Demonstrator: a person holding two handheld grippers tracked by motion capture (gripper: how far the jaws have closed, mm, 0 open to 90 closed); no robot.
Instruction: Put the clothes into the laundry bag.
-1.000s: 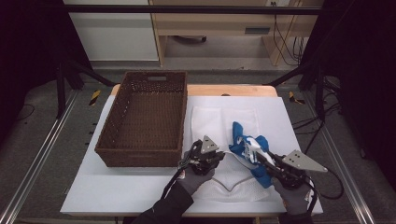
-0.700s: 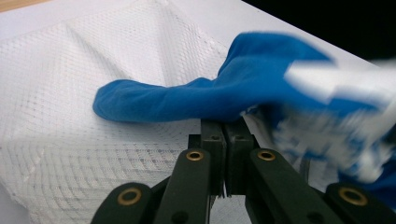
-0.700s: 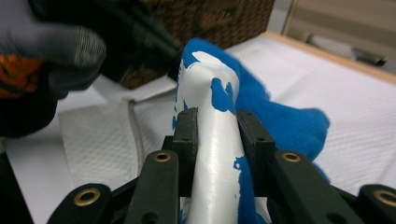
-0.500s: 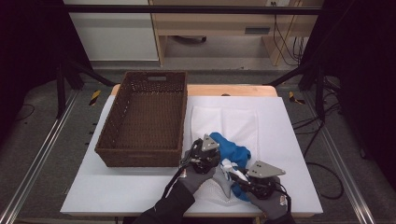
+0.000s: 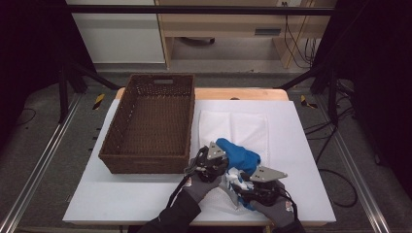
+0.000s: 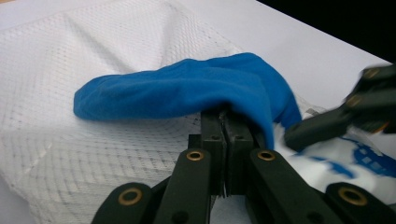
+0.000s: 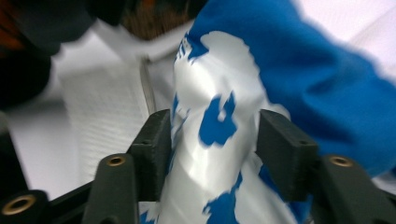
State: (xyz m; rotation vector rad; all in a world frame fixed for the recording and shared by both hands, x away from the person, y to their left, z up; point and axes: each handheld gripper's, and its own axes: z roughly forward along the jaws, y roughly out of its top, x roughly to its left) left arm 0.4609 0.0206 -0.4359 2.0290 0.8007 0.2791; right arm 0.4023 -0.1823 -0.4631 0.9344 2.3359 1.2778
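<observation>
While opening, right claw (image 7: pixel 212 135) around blue-and-white garment (image 7: pixel 219 154); left claw (image 6: pixel 226 122) closed.

It looked like a lab: black frame bars (image 5: pixel 204 9) overhead, floor rails (image 5: pixel 39 170), loose cables (image 5: pixel 291 34) behind the table (image 5: pixel 301 145).

The table (image 5: pixel 145 204) was a white slab with a strip of pale wood along its 12 o'clock edge, standing on a grey floor (image 5: pixel 48 160) between two metal rails (image 5: pixel 36 177) at 9 and 3 o'clock. Behind it at 12 o'clock stood a light wooden desk (image 5: pixel 228 24) beside a white cabinet (image 5: pixel 116 34), and black cables (image 5: pixel 291 43) hung at 1 o'clock. Both far sides lay in deep shadow, with black stand legs (image 5: pixel 73 73) splayed across the floor.
</observation>
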